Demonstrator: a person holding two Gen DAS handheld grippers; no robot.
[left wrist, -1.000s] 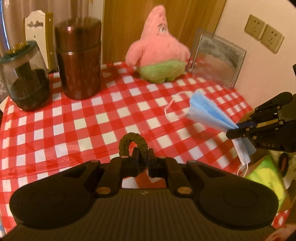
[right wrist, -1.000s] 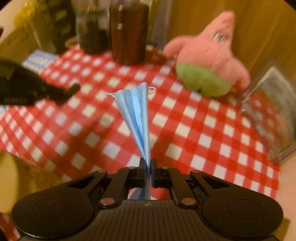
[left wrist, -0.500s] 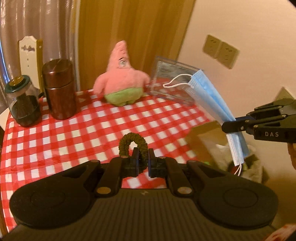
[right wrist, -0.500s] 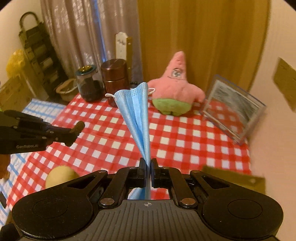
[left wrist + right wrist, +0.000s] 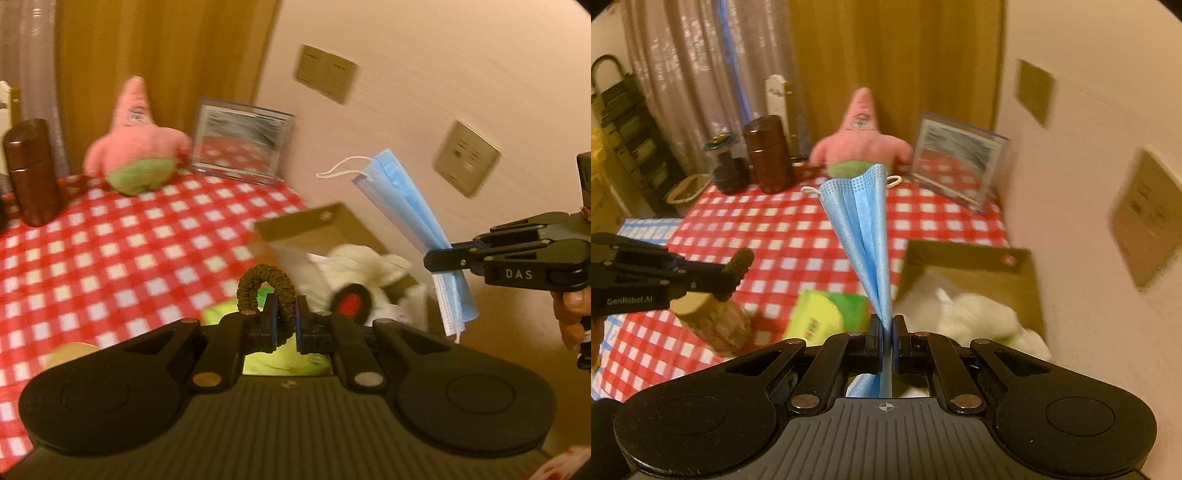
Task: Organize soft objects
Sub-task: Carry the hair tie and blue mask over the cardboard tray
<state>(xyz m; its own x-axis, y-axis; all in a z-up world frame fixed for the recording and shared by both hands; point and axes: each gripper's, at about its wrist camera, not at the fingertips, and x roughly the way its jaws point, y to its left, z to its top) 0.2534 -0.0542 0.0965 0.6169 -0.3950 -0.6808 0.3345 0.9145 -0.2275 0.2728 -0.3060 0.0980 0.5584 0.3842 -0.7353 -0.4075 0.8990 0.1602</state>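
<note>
- Left wrist view: the left tongs (image 5: 284, 325) are being kept pinched on a dark green scrunchie (image 5: 265, 286), whose loop is being held up above the near edge of the cardboard box (image 5: 325, 225).
- Right wrist view: the right tongs (image 5: 885, 339) are being kept clamped on the folded blue face mask (image 5: 864, 229), with its free end fanning upward and its ear loops dangling; the box (image 5: 971, 258) is being seen just beyond, beside the red-checked bench (image 5: 798, 236).
- The mask is being gripped only at a narrow pinch, so it is judged likely to be caught by air or by an ear loop on release and to be dropped outside the box.
- The scrunchie is being held by a thin section; it could be snagged on a pad and flicked onto the bench.
- Both tongs are being brought close together, so a collision over the box is being risked.
- The white plush toy (image 5: 365, 258) is already filling much of the box, so new items could be left perched and slide off.
</note>
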